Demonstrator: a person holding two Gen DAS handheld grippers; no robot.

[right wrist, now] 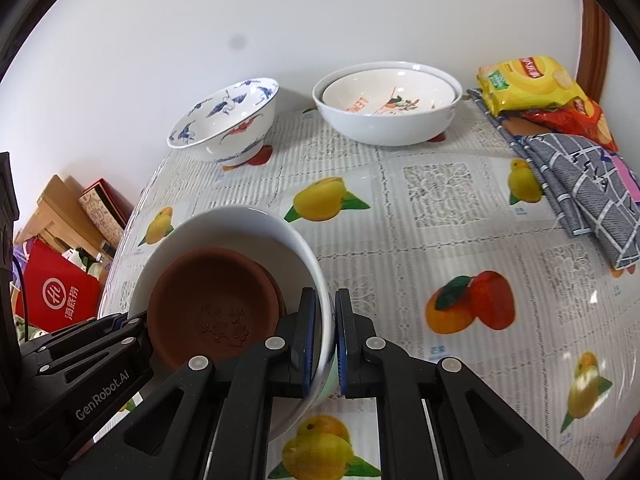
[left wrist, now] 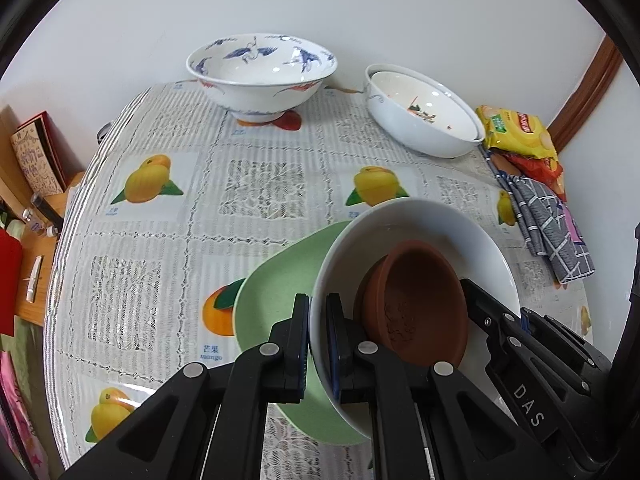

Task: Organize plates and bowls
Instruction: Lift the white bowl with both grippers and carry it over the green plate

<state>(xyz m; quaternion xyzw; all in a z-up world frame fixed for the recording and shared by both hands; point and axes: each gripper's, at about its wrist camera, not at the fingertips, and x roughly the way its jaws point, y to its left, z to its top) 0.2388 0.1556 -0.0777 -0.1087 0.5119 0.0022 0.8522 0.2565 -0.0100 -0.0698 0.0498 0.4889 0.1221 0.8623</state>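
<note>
1. The left gripper (left wrist: 317,344) is clenched on the left rim of a white bowl (left wrist: 440,224), one finger inside the wall and one outside.
2. The right gripper (right wrist: 329,340) is clenched on the opposite rim of the same white bowl (right wrist: 224,220), again with the wall pinched between its fingers.
3. A brown clay dish (left wrist: 416,300) lies tilted inside the white bowl, leaning against the wall; in the right wrist view the brown clay dish (right wrist: 214,304) shows a raised flower pattern on its bottom.
4. A green plate (left wrist: 276,292) sits under the white bowl, sticking out at 9 o'clock in the left wrist view.
5. On the tablecloth (left wrist: 256,192), a blue-patterned bowl (left wrist: 260,76) stands at 12 o'clock, near the wall.
6. At 1 o'clock are two nested white bowls (left wrist: 424,120), well apart from the held bowl.
7. At 2 o'clock lie a yellow snack bag (left wrist: 520,132) and, below it, a grey checked cloth (left wrist: 548,220) at the table's edge.
</note>
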